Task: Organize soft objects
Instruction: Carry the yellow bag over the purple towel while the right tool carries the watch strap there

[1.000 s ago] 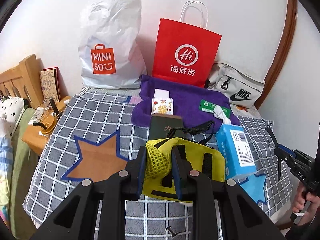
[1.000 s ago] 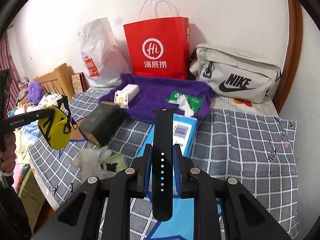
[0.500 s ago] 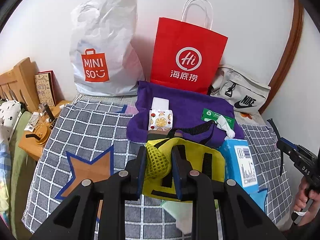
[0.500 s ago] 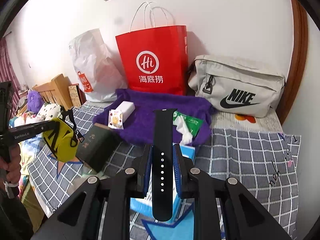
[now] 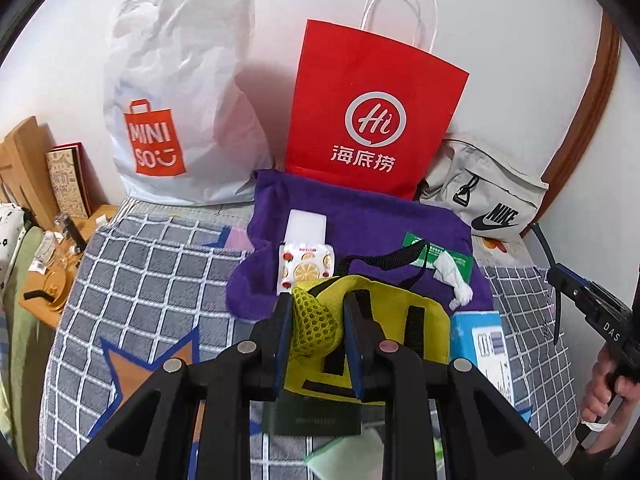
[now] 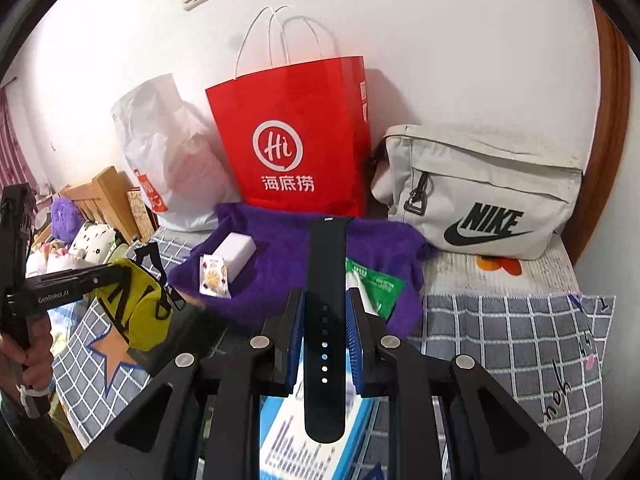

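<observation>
My left gripper point(image 5: 316, 312) is shut on a yellow mesh pouch point(image 5: 384, 320) with black straps, held above the bed; it also shows in the right wrist view point(image 6: 136, 304). My right gripper point(image 6: 325, 308) is shut on a black watch strap point(image 6: 325, 280) that stands upright between the jaws. Ahead lies a purple towel point(image 5: 360, 220) with a white box point(image 5: 306, 226), a fruit-print packet point(image 5: 306, 266) and a green wipes pack point(image 5: 444, 258) on it. A blue tissue box point(image 6: 316, 436) lies under the right gripper.
A white Miniso bag point(image 5: 176, 112), a red paper bag point(image 5: 372, 120) and a grey Nike bag point(image 6: 484, 196) stand against the wall. A dark box point(image 5: 312, 416) lies below the left gripper. The bed has a grey checked cover point(image 5: 140, 280); a wooden nightstand point(image 5: 52, 292) is at left.
Both grippers have moved forward toward the purple towel and the bags, still holding the pouch and the strap. The dark box and tissue box now lie beneath them.
</observation>
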A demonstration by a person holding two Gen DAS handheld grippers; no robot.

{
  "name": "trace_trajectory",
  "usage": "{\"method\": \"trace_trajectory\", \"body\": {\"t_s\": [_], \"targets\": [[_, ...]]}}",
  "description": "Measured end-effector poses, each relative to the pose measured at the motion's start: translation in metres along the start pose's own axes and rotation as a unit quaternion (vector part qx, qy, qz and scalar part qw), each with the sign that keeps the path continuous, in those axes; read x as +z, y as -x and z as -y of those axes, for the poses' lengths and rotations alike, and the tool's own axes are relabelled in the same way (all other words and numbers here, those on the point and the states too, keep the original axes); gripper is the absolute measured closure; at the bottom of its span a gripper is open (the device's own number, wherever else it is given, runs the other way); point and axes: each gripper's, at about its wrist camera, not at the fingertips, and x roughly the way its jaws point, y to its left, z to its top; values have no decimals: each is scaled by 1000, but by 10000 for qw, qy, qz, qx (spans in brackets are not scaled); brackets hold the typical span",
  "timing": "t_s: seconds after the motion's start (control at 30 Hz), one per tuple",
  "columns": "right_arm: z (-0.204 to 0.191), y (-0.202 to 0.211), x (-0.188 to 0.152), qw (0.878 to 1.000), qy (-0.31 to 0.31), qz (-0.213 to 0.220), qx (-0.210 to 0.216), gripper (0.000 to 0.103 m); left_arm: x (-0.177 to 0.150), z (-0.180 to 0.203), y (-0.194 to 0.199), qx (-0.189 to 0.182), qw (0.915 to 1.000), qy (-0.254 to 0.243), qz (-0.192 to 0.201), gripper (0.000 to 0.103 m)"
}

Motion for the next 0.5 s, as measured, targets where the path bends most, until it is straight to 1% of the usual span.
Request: {"method": "trace_trajectory", "body": {"t_s": [0.37, 0.5], "targets": [[11, -48, 32, 9998, -75, -30, 157, 83, 31, -5, -39, 67, 9998, 82, -160, 80], [10, -67, 43, 9998, 23, -87, 187, 83, 40, -5, -51, 78, 9997, 92, -217, 80]]}}
